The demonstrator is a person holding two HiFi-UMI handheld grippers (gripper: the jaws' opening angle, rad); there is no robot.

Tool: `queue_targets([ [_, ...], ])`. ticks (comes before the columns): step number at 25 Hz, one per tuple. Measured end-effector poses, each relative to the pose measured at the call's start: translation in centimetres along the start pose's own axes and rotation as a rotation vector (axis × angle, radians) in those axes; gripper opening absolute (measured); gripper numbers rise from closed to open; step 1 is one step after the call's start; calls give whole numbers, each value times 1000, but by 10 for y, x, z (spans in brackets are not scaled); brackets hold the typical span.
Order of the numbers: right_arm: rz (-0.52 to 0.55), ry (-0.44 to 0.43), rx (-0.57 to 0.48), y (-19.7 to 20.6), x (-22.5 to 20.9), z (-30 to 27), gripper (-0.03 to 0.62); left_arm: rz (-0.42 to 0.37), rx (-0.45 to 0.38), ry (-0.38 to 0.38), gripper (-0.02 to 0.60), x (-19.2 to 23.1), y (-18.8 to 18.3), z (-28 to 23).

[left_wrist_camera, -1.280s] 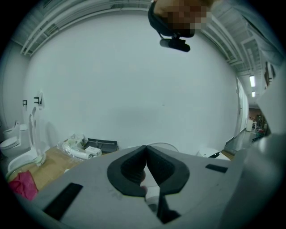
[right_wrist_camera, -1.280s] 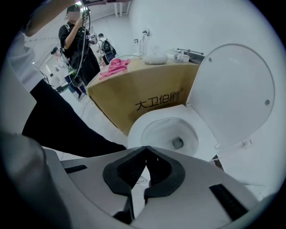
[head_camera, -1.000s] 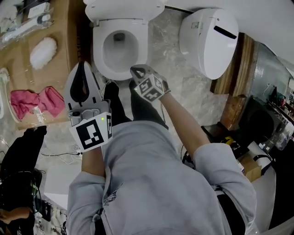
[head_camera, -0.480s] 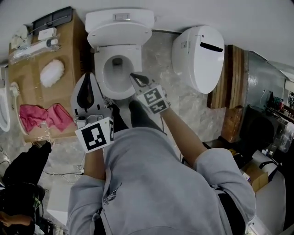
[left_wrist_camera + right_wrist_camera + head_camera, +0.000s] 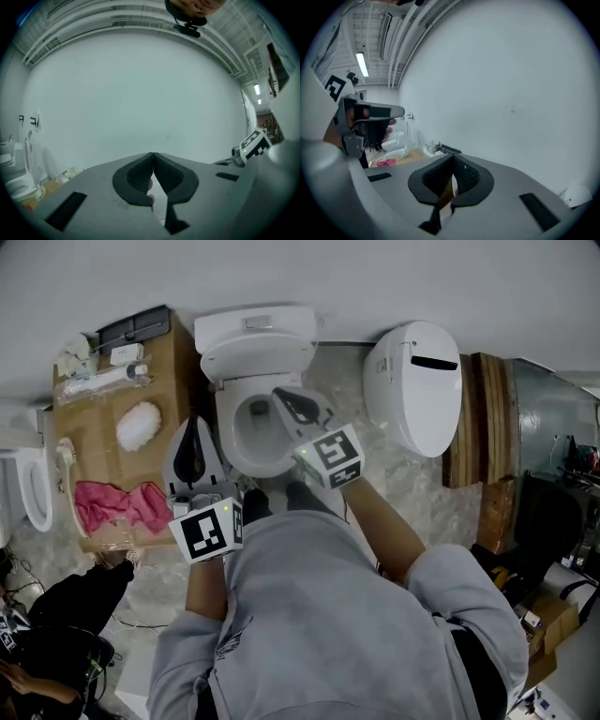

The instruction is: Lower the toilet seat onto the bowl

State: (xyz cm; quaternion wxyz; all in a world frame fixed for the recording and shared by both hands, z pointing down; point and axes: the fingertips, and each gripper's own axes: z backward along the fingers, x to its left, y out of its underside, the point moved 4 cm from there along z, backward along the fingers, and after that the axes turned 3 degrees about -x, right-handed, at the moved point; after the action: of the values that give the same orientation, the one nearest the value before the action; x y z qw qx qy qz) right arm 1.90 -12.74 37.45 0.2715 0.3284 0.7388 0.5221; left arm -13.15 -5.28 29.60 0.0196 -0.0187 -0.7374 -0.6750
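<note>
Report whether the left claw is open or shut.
Shut. In the left gripper view the left claw has its pads touching at the tips, with nothing gripped between them.

Wall (image 5: 394, 277): plain white, unbroken. Floor (image 5: 398, 479): pale, marble-veined. Cardboard sheet (image 5: 178, 357): flat on floor at left, pink cloth (image 5: 112, 507) lying on it. Wooden boards (image 5: 483, 418): at right, by wall. Ceiling (image 5: 401, 28): ribbed, tube light (image 5: 362, 64) lit.

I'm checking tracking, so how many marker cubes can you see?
2. One cube is on the left gripper, front-left of the bowl; the other on the right gripper, near the bowl's front. None seems hidden.
</note>
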Motion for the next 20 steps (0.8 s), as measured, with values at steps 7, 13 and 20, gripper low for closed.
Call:
queue_targets([
  [7,-15,46,-170,-65,-3,24,-2,-19,-43,7,0,1,-24,3],
  [13,-3,72,-314,-118,-3,52,-2,-26,-63,15,0,1,-39,-1],
  [20,5,86,-443,-159,-2,85,-1,-43,-103,41,0,-5,-59,-4],
])
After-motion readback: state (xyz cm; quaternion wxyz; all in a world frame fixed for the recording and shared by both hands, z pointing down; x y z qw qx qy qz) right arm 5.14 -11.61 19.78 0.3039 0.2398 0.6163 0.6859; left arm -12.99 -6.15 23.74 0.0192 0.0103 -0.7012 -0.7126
